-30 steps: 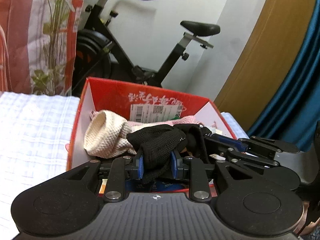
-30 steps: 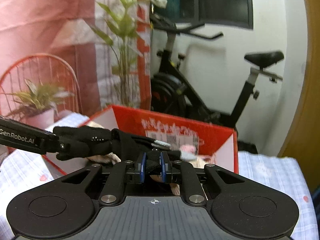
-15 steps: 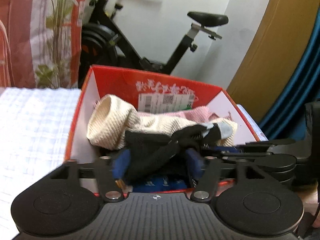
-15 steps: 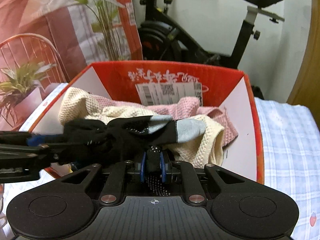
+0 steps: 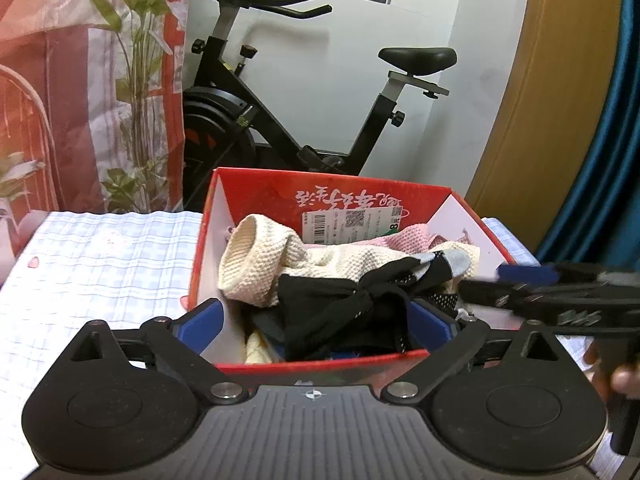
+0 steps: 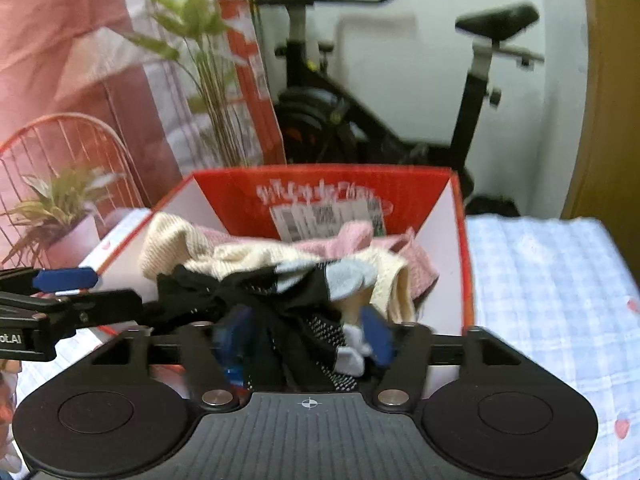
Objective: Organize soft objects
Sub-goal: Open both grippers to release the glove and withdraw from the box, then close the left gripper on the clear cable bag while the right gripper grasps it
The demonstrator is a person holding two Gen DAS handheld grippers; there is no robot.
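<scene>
1. The black sock bundle [image 5: 352, 312] lies inside the red box [image 5: 320, 196], at its near end, on top of the cream sock [image 5: 260, 264] and in front of the pink cloth [image 5: 404, 238] that sits toward the box's far wall.
2. The left tool [image 5: 316, 322] is spreading its jaws; its blue pads [image 5: 202, 322] stand wide, one on each side of the bundle and clear of the fabric, so nothing is held.
3. The right tool [image 6: 304, 334] is also parting its jaws. The bundle drapes between them; this view is blurred, but the pads seem to be off the cloth.
4. To finish the release well, I would let both pairs of jaws open fully before lifting, then raise each tool straight up from the box so no loop of knit catches on a pad and drags the bundle back out.
5. Watch the box's near rim: it lies just under the left tool's linkage, and a backward pull taken low could tip or shove the light cardboard.
6. The two tools are close together over the box's near end, the right one reaching in from the box's right side; draw them apart one at a time.
7. Open room lies on the checked worktop [image 5: 104, 256] left of the box and again to its right; behind the box an exercise bike [image 5: 304, 112] stands close.
</scene>
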